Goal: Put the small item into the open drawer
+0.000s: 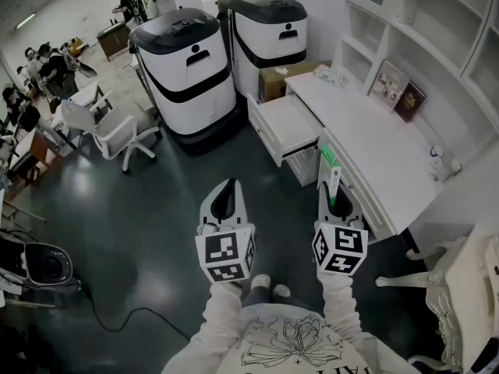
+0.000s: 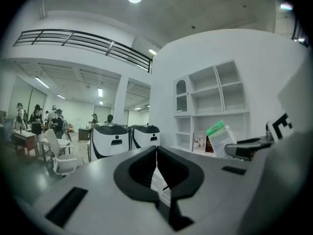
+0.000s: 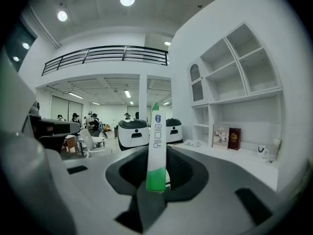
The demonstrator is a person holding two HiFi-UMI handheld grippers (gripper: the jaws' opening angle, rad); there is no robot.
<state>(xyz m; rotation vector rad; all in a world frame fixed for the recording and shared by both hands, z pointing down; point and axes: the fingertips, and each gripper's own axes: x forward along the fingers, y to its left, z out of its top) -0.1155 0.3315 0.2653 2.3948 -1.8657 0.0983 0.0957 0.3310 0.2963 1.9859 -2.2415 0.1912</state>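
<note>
A slim white box with green ends [image 1: 330, 167] stands up between the jaws of my right gripper [image 1: 334, 185], which is shut on it. In the right gripper view the box [image 3: 157, 146] rises from the right gripper [image 3: 157, 155] with its green end low in the jaws. It also shows in the left gripper view as the box [image 2: 221, 137] at the right. My left gripper [image 1: 226, 197] hangs beside it at the same height, jaws together and empty, as the left gripper [image 2: 156, 163] view confirms. The open white drawer [image 1: 288, 127] juts from the white desk [image 1: 374, 150] ahead of both grippers.
Two large white-and-black machines [image 1: 187, 68] [image 1: 269, 33] stand beyond the drawer. A cardboard box [image 1: 277, 80] sits by the desk's far end. Books [image 1: 398, 90] and a mug [image 1: 440, 160] are on the desk. A white office chair [image 1: 109, 131] is at left, an ornate chair [image 1: 460, 287] at right.
</note>
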